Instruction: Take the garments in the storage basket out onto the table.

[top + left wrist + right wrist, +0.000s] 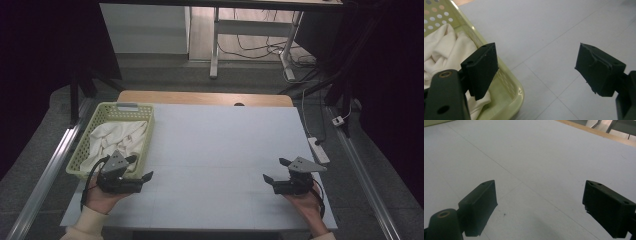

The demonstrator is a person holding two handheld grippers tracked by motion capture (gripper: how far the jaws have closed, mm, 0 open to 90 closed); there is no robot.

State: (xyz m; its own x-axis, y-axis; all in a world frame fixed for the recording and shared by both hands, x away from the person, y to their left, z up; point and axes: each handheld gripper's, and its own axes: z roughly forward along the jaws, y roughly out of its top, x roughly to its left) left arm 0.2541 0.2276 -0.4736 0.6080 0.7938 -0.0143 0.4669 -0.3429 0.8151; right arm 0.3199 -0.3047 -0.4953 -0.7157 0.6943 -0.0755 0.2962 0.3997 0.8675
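High view puts the white cloth [116,142] bunched in the green basket [145,112] at the table's left edge, with my left gripper [141,168] just beside the basket's near corner, jaws spread wide and empty; in the left gripper view one jaw hangs over the basket rim [517,91] and the other over bare table [544,37]. To take the cloth cleanly I judge I should swing both jaws inside the rim and pinch a raised fold, not the basket wall. My right gripper [276,170] waits agape, well apart over the table's right side.
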